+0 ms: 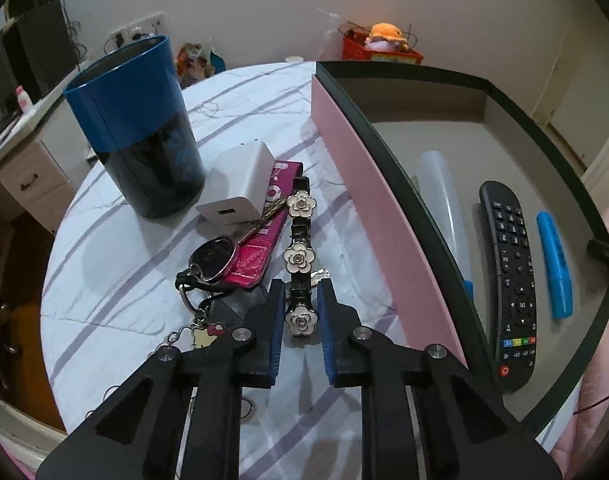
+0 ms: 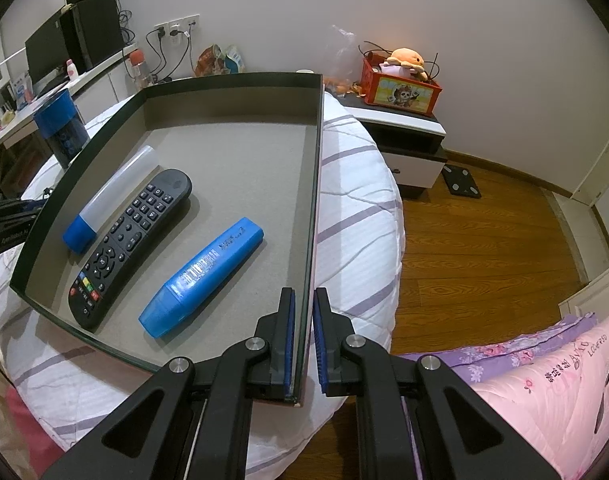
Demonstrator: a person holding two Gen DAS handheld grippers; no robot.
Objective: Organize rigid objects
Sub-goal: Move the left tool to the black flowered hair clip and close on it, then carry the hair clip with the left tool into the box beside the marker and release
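On striped bedding [image 1: 116, 264], beside the pink-sided box [image 1: 368, 184]: flower-studded hair clip [image 1: 300, 256] lying lengthwise, near end between left gripper [image 1: 301, 320] pads, clamped. Keys [image 1: 220, 256], white charger [image 1: 240, 184], blue-banded cup [image 1: 140, 132] just left of clip. Right gripper [image 2: 303, 344] pinched on box's right wall [image 2: 310, 240]. Inside box: blue highlighter [image 2: 202, 280], black remote [image 2: 132, 240], translucent tube with blue cap [image 2: 108, 204], side by side.
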